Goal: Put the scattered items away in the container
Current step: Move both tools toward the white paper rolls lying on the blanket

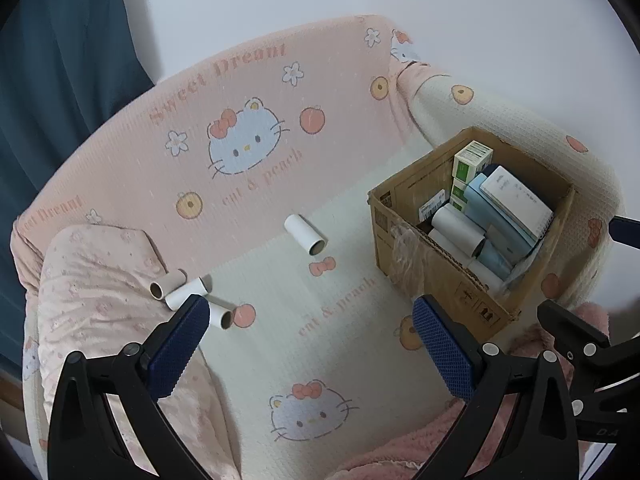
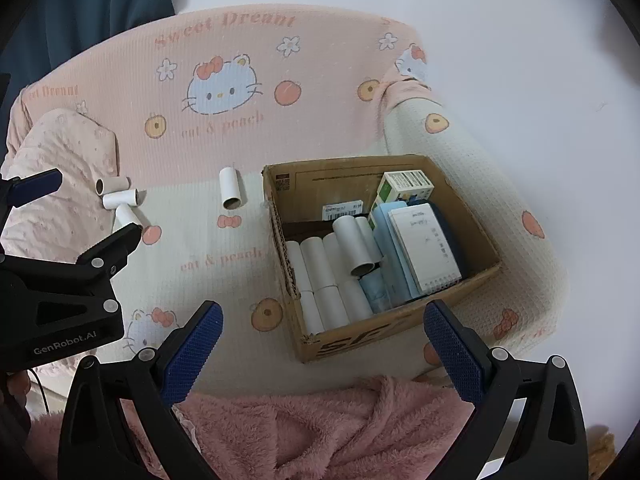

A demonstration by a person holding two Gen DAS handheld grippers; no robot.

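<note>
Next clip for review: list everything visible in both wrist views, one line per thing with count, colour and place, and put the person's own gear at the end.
loose tubes: four, white or brown card; three clustered at the seat's left by the pillow, one alone nearer the box
cardboard box: one, brown, on the seat's right side
tubes in box: several, white, lying in its left half
cartons: at least two, white and green, at the box's back
notebook: one, white, on pale blue items in the box
sofa cover: one, pink and cream, cat-and-peach print
pillow: one, pale pink, left end
fleece blanket: one, pink, front edge
curtain: dark teal, back left
left gripper: black with blue pads, jaws open, empty
right gripper: same, open, empty
</note>
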